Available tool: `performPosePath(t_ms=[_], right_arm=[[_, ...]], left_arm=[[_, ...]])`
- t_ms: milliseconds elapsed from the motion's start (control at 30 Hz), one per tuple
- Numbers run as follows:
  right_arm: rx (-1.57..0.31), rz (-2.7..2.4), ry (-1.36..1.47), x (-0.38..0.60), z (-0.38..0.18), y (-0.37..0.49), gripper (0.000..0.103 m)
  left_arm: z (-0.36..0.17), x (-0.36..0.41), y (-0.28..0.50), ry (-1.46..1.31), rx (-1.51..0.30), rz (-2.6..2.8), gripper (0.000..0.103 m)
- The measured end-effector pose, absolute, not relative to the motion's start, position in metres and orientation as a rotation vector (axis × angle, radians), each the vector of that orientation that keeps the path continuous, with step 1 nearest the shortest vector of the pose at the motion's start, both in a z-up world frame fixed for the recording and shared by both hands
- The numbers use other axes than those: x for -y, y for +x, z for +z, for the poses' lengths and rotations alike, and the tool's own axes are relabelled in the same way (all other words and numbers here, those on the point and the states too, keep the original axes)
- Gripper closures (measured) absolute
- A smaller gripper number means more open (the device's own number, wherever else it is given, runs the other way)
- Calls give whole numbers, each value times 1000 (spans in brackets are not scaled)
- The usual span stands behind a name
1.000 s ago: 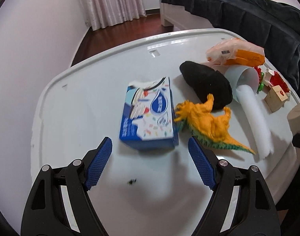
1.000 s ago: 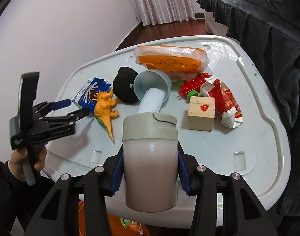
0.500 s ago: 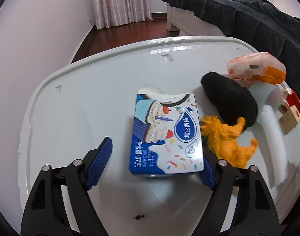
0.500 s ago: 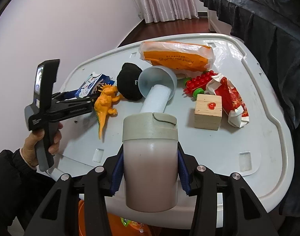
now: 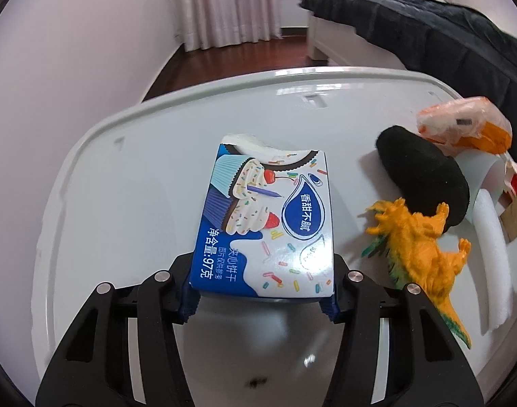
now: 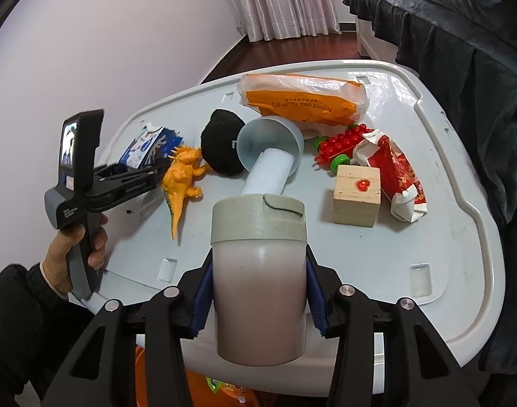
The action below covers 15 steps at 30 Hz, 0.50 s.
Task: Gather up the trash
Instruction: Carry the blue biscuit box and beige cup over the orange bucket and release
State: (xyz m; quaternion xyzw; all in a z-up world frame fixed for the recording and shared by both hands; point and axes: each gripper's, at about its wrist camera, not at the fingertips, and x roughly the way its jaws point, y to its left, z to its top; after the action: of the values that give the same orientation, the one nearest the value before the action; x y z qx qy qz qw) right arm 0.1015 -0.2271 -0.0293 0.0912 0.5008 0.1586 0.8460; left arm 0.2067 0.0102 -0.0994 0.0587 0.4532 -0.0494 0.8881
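A blue biscuit box with a cupcake picture lies on the white table. Its near end sits between the fingers of my left gripper. The jaws are closing, and the blue pads meet the box's two sides. From the right wrist view, the left gripper reaches in from the left at the box, with a hand on its handle. My right gripper is shut on a pale cup with a beige lid, held upright over the table's near edge.
An orange dinosaur toy and a black plush lie just right of the box. Farther right are an orange plastic bag, a tipped cup with a foam roll, a wooden block, a red packet and an orange bin below.
The left gripper has moved forward and down onto the box, and its jaws have narrowed from wide apart to the box's sides. The right gripper has kept still with the cup.
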Motion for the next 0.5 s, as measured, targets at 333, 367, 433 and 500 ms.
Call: performPosePath(t_ms=[333,367,433,500], right_arm=[[-1019,376,204,224,-18,89,56],[-1014,378,206,224,-17,86,56],[-1005,379,210,224,-13,78,56],[-1006,390,210,221,-9,64,56]], left_arm=[[-48,-6,125,99,-950,-26,50],[-42,-5,114,94,-953,-23,50],[-31,-1,88,84,-962,-26,50],[-24,1,68,75,-969,-36,50]])
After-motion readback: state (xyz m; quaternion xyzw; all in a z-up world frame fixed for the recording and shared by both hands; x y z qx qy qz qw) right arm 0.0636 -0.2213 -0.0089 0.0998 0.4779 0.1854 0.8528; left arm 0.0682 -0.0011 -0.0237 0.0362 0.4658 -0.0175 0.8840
